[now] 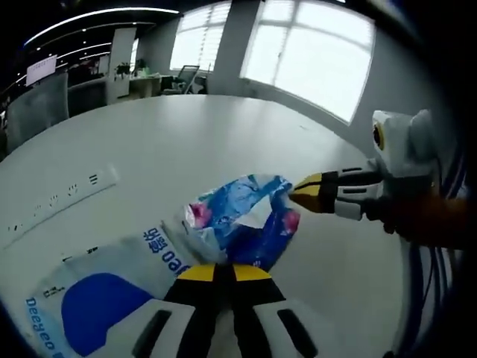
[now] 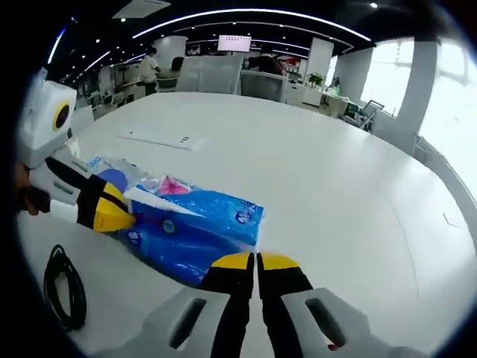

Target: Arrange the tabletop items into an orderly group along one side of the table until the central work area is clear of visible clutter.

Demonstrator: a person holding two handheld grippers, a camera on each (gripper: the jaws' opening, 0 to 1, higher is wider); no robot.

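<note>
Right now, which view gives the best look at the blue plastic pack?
The right gripper view: the blue plastic pack lies along the table, showing its whole length, with the left gripper at its end. In the left gripper view the blue plastic pack looks crumpled, partly behind that gripper's jaws.

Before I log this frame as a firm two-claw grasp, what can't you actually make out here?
- Left claw, left gripper view: whether it pinches the blue packet; its tips hide the contact.
- White Deeyeo pack, same view: cut off by the edge.
- Right claw, right gripper view: tips meet at the blue packet's edge, grip unclear.
- Black cable: ends out of frame.
</note>
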